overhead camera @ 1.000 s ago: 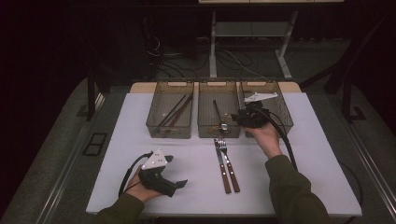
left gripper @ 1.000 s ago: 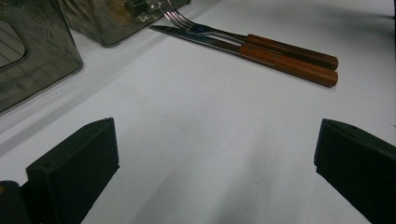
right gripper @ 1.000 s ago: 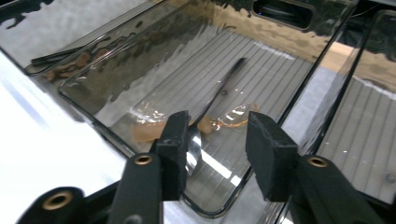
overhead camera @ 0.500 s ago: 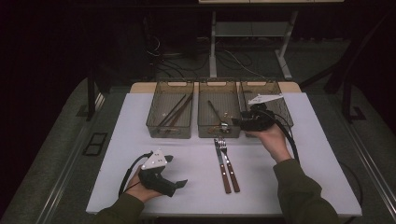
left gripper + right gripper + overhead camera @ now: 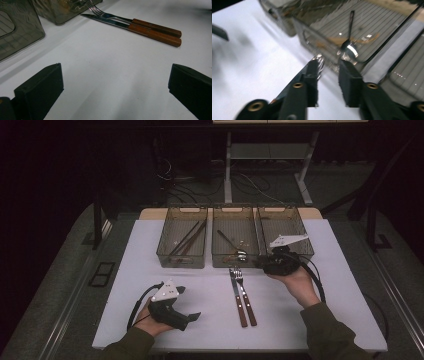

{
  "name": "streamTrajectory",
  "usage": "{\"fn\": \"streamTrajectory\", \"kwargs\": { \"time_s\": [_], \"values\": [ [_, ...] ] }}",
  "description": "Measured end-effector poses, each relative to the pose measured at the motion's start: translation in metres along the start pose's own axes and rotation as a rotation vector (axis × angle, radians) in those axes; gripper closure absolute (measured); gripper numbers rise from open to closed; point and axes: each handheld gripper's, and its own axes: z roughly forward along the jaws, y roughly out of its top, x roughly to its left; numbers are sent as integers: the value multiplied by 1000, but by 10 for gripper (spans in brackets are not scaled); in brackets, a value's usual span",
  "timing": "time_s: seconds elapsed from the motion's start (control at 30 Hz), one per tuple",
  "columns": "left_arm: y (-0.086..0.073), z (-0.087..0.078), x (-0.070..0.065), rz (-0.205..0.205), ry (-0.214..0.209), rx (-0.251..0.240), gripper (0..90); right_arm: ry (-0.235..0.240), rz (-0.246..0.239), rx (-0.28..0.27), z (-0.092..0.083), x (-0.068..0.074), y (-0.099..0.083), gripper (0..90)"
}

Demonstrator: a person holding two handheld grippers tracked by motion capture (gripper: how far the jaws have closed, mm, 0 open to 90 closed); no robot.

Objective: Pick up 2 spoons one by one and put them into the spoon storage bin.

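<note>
right gripper (image 5: 265,264): we see jaws narrowed, just been closing, nothing clamped yet, lined up on the fork
fork (image 5: 243,290): beside knife (image 5: 237,295), tines toward middle bin (image 5: 235,260), handy for sorting
left gripper (image 5: 189,304): wide, idle on table (image 5: 125,285)

Fork (image 5: 242,290) right of knife (image 5: 236,292)

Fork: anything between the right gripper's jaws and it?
Nothing visible. The right gripper is at the fork, whose tines show at one jaw's tip. The jaws have just been closing, and the gap between them looks bare. The middle bin stands close beside them, and the knife lies against the fork.
</note>
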Motion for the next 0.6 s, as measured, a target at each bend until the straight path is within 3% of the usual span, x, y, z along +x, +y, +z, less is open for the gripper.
{"fn": "streamTrajectory", "kwargs": {
  "time_s": [0.27, 0.6],
  "values": [
    [0, 0, 0, -2, 0, -3, 0, 56, -27, 36, 1, 14, -18, 896],
    [0, -1, -1, 1, 1, -5, 0, 86, -74, 86, -3, 31, -41, 898]
  ]
}}
